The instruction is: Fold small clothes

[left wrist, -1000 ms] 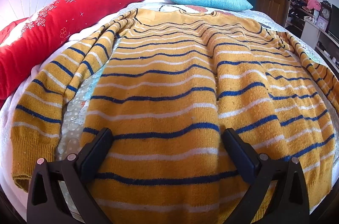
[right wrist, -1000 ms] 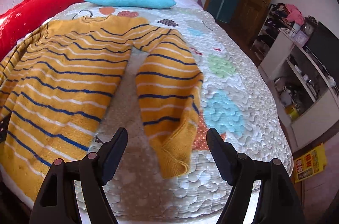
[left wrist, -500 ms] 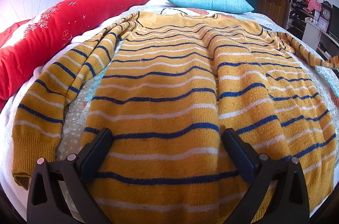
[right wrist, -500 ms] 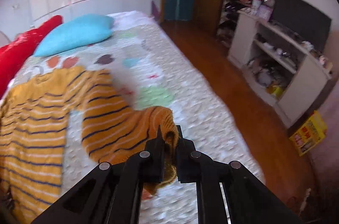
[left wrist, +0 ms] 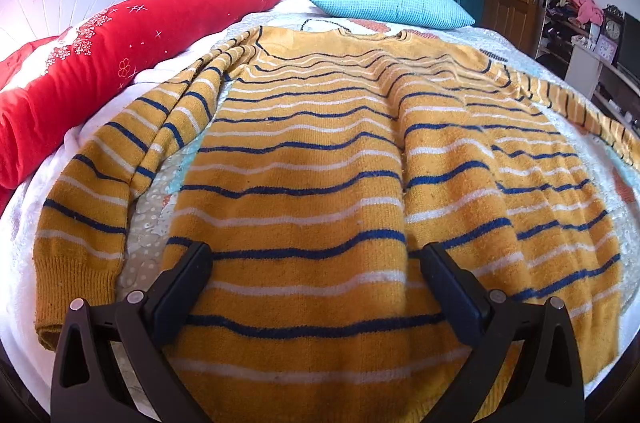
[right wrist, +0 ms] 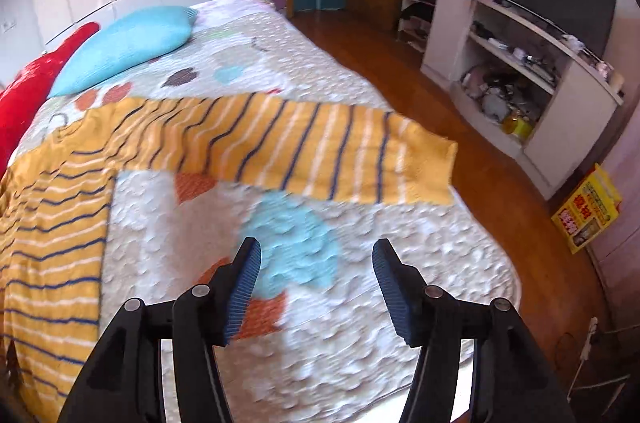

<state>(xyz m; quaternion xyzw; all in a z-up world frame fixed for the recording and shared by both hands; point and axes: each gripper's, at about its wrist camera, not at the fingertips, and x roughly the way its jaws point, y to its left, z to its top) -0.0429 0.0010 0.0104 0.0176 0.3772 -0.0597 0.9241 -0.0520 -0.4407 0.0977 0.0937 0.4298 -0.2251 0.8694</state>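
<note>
1. Nearest in the left wrist view, the left claw (left wrist: pixel 316 277) hovers with its jaws spread wide over the hem of the striped sweater (left wrist: pixel 320 183), gripping nothing.
2. The right claw (right wrist: pixel 316 277) is now spread too, empty above the bed's quilt (right wrist: pixel 320 323). Half a second ago it was pinched on the cuff; it has let go.
3. Just beyond it, the right sleeve (right wrist: pixel 280 151) lies stretched straight out sideways across the quilt, its cuff (right wrist: pixel 428 171) reaching the bed's edge. A second ago the sleeve lay crumpled and bent down beside the body.
4. My reading: this was a spreading move, so the sweater is laid flat and folding proper has not begun. The left sleeve (left wrist: pixel 120 183) is angled down alongside the body.
5. Farther off sit a blue pillow (left wrist: pixel 388 1) and a red bolster (left wrist: pixel 120 59).
6. On the floor, a yellow package (right wrist: pixel 588 211) bears red characters, too small to read. The clock (left wrist: pixel 612 29) is also illegible.
</note>
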